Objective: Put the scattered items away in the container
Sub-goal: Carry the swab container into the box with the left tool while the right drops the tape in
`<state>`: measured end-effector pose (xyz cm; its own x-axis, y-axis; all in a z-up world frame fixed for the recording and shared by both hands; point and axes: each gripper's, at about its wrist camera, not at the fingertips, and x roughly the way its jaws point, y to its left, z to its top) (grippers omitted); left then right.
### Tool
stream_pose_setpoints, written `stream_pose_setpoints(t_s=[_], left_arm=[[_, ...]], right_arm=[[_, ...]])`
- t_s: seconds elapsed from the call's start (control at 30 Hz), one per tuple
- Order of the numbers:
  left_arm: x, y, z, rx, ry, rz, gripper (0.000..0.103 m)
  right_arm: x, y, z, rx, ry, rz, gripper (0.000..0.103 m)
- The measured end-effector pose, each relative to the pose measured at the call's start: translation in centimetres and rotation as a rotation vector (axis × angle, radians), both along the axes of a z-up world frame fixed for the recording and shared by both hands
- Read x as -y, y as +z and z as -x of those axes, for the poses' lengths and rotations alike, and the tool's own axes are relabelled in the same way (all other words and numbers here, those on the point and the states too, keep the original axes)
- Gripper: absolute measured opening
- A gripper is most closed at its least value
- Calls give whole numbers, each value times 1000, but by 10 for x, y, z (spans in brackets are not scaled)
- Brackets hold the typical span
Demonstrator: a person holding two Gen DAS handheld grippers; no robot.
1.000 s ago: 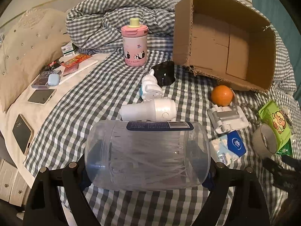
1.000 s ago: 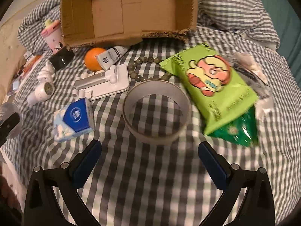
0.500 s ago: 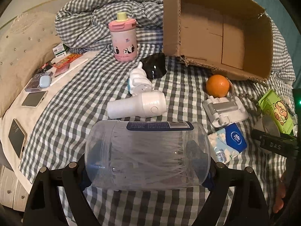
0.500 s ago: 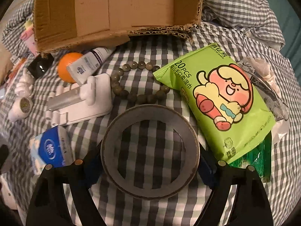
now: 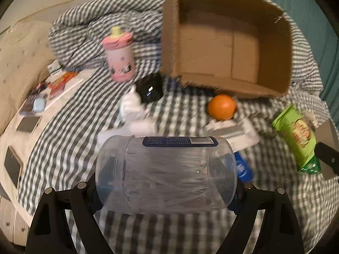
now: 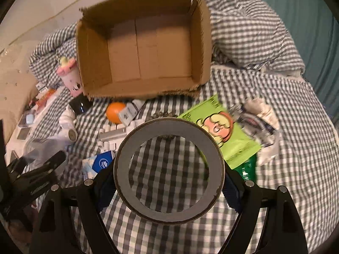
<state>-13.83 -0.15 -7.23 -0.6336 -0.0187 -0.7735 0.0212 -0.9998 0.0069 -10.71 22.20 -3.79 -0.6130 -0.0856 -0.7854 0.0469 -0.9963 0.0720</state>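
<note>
My left gripper (image 5: pixel 165 177) pinches the clear jar (image 5: pixel 165 175) and my right gripper (image 6: pixel 168 180) clamps the tape ring (image 6: pixel 168 170), both short of the empty box (image 6: pixel 146 48), ready to drop in

My left view is smeared with motion, so the print on the pink bottle (image 5: pixel 119 58) and the white things (image 5: pixel 135 114) beside the black object (image 5: pixel 151 90) will not resolve, and the jar (image 5: pixel 165 174) in my left claw (image 5: pixel 166 180) hides the bed behind it and all but a strip of the blue pack (image 5: pixel 243 167). The right claw (image 5: pixel 327 158) is cut off by that view's right edge, with only a dark finger and a sliver of grey ring showing. In my right view the tape ring (image 6: pixel 168 172) covers most of the white holder (image 6: pixel 114 136) and the beads (image 6: pixel 164 114), the tube (image 6: pixel 130 111) overlaps the orange (image 6: pixel 115 112), and the box (image 6: pixel 139 57) hides part of the pink bottle (image 6: pixel 68 75).
</note>
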Motion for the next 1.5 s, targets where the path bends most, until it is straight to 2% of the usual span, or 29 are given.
stream_pose_setpoints(t_s=[0.13,0.3,0.4,0.43,0.47,0.57,0.67,0.87,1.03,1.13,1.27,1.3,1.37,1.4,1.5], left_arm=[[-17,16,22,-23,-54,-28,89],[-38,36,79,-79,-124,-40,89],[-49,42,124,-103,-115,-27,90],[-53,44,141,-115,-112,-23,94],[-57,44,157,-114,-104,-7,103],[-63,43,179,-100,-94,72,103],[-57,41,180,-108,-81,96,103],[-20,25,162,-49,-52,18,103],[-3,17,140,-40,-7,39,103],[5,16,135,-27,15,41,103],[8,19,130,-23,17,-2,103],[7,19,128,-20,18,-11,103],[5,18,125,-6,12,-20,103],[3,18,123,0,6,-23,103],[-3,16,114,11,-14,-17,103]], right_arm=[[-11,6,0,-3,-15,-10,83],[-25,0,5,18,-32,7,83],[-28,-8,12,43,-30,8,83],[-29,-10,13,50,-28,8,83],[-30,-11,15,57,-27,5,83],[-31,-14,22,72,-15,-10,84],[-32,-14,31,69,-4,-11,84],[-22,-15,64,75,33,14,84],[3,-2,96,36,88,-5,84],[16,8,126,9,94,-21,83],[30,11,177,-18,46,-104,84],[31,13,186,-46,31,-116,86],[31,13,200,-48,-18,-165,100],[30,12,204,-30,-37,-192,100],[22,18,186,-43,-37,-167,100]])
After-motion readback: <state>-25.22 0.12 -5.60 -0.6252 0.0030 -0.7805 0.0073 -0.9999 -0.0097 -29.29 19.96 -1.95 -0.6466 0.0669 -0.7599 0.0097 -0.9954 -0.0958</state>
